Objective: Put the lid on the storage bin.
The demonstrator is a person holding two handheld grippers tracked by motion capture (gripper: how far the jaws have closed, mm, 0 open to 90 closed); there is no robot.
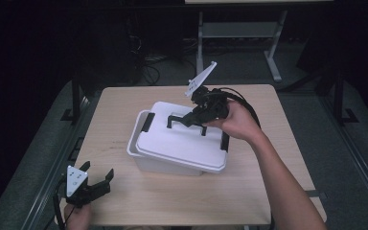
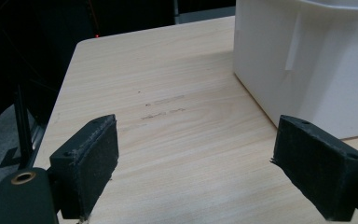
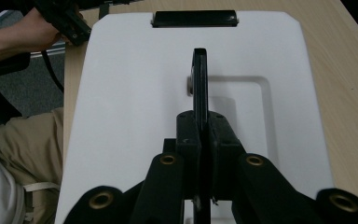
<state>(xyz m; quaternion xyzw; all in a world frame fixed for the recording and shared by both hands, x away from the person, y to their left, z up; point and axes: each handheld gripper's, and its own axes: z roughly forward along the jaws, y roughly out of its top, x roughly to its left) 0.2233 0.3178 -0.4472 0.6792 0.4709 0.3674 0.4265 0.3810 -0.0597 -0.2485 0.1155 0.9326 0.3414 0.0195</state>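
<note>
A white storage box (image 1: pixel 148 162) stands mid-table with its white lid (image 1: pixel 182 143) lying slightly askew, so the box's left rim shows. A black handle (image 1: pixel 172 120) stands up on the lid's top. My right gripper (image 1: pixel 188 118) comes in from the right and is shut on that handle (image 3: pixel 199 79), its jaws pinching the thin bar at the middle (image 3: pixel 200 135). My left gripper (image 1: pixel 98 178) rests at the table's front left corner, open and empty (image 2: pixel 196 154), with the box wall (image 2: pixel 307 70) ahead to its right.
Black latches sit at the lid's ends (image 1: pixel 148 122) (image 1: pixel 224 141), one at the far end in the right gripper view (image 3: pixel 194 18). The wooden table (image 1: pixel 124 201) has bare room in front of and left of the box. A table frame (image 1: pixel 273 52) stands behind.
</note>
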